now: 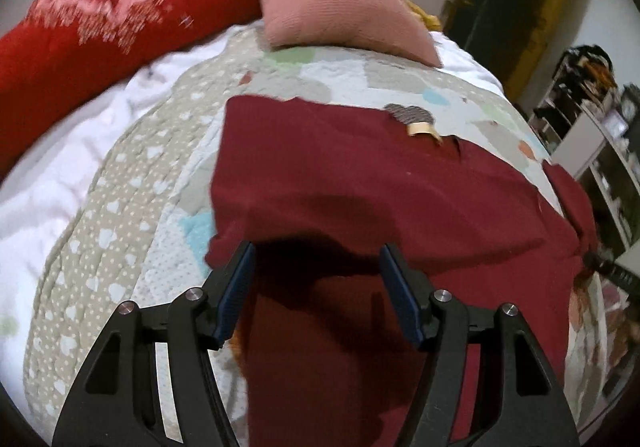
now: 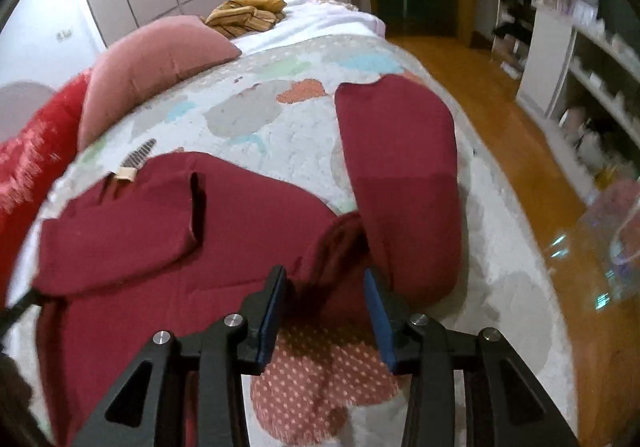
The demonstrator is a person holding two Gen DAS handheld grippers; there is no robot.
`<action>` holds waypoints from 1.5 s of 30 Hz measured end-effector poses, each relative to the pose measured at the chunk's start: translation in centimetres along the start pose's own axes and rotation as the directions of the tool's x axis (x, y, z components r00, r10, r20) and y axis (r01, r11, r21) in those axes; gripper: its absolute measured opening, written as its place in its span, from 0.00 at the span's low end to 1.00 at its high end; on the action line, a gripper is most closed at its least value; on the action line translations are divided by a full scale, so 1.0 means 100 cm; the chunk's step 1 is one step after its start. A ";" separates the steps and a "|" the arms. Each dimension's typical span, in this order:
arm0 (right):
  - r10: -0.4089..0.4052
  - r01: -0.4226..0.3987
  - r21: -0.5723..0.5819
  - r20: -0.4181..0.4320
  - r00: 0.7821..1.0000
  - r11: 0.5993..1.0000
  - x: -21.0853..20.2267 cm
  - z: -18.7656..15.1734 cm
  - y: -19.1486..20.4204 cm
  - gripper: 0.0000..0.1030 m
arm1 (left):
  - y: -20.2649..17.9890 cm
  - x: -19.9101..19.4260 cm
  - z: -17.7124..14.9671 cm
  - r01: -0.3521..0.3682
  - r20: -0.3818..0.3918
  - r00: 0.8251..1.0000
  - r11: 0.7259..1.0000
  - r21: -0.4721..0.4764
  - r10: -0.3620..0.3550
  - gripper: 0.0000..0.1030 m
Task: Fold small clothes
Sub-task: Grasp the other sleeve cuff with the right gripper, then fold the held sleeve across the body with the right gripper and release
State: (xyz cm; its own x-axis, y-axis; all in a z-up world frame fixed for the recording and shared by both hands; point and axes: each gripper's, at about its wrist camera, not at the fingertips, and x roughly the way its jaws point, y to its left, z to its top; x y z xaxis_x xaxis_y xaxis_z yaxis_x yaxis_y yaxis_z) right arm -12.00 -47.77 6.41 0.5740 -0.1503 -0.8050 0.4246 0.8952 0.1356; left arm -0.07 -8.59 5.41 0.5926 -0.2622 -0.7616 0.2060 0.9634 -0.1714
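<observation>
Above maroon shirt [image 1: 360, 183], both tools gape.

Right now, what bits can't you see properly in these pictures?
- Maroon shirt: its near end, left wrist view, is hidden under the left tongs and their shadow.
- Shelves: right wrist view, items too blurred to name.
- Red patterned cushion: left wrist view, pattern smeared.
- Shirt label: too small to read.
</observation>
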 end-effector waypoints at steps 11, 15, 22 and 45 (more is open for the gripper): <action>-0.153 0.159 -0.072 0.089 0.984 0.985 0.014 0.063 0.012 0.45 | -0.026 -0.016 0.003 0.066 0.048 0.997 0.997 0.032 -0.068 0.62; -0.259 0.262 -0.121 0.035 0.965 0.958 0.061 0.090 0.017 0.45 | -0.030 -0.012 0.002 0.069 0.041 0.997 0.996 0.059 -0.071 0.62; -0.297 0.296 -0.032 -0.015 0.955 0.955 0.106 0.118 -0.012 0.10 | -0.027 -0.004 0.002 0.064 0.023 0.998 0.996 0.061 -0.065 0.62; 0.126 -0.067 -0.423 0.113 0.986 0.904 -0.138 -0.149 -0.075 0.06 | -0.063 -0.042 -0.018 0.127 0.011 0.992 0.989 0.072 -0.128 0.62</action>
State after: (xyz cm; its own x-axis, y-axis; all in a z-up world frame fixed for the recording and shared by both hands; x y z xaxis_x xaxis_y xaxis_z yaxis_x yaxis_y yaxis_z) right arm -33.52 -46.11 7.84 0.6985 -0.0833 -0.7108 0.0494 0.9964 -0.0682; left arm -5.29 -13.48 8.60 0.5700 -0.3844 -0.7261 0.3355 0.9157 -0.2214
